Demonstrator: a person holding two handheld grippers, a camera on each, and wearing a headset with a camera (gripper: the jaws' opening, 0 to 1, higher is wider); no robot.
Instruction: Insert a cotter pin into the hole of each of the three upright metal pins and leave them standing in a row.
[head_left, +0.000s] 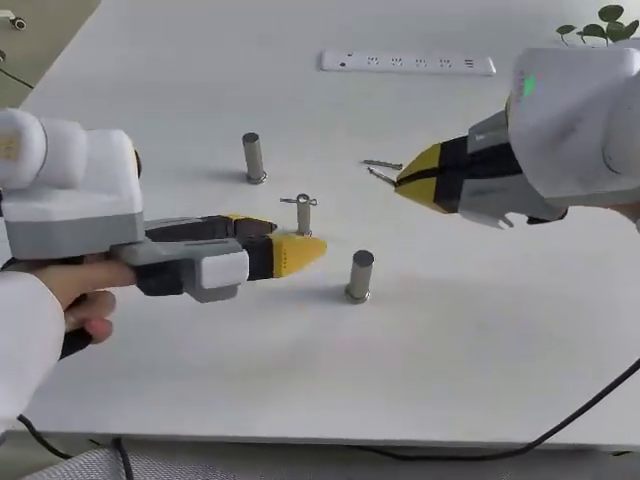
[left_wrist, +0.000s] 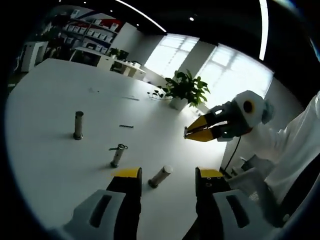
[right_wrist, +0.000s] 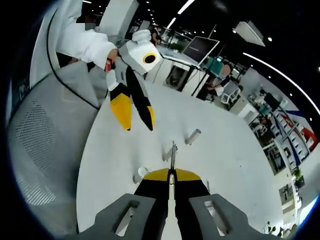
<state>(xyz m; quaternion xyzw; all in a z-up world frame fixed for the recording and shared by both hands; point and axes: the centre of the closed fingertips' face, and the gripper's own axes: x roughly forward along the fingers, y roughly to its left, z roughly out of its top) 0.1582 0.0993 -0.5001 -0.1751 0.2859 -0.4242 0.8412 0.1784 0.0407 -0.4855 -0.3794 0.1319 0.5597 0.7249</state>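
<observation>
Three upright pins, three cotters (one fitted)

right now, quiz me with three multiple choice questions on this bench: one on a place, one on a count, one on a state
1. Which pin has a cotter pin through it?
A. the far one
B. the near one
C. the middle one

2. How many pins stand upright?
A. three
B. two
C. four

3. How is the right gripper?
A. open and empty
B. shut on another cotter pin
C. shut on a pin

Answers:
1 C: the middle pin has the cotter pin across its top, while the far pin and near pin are bare.
2 A: the head view shows three standing on the table.
3 B: in the right gripper view the jaws meet with a cotter pin sticking out between them.
</observation>
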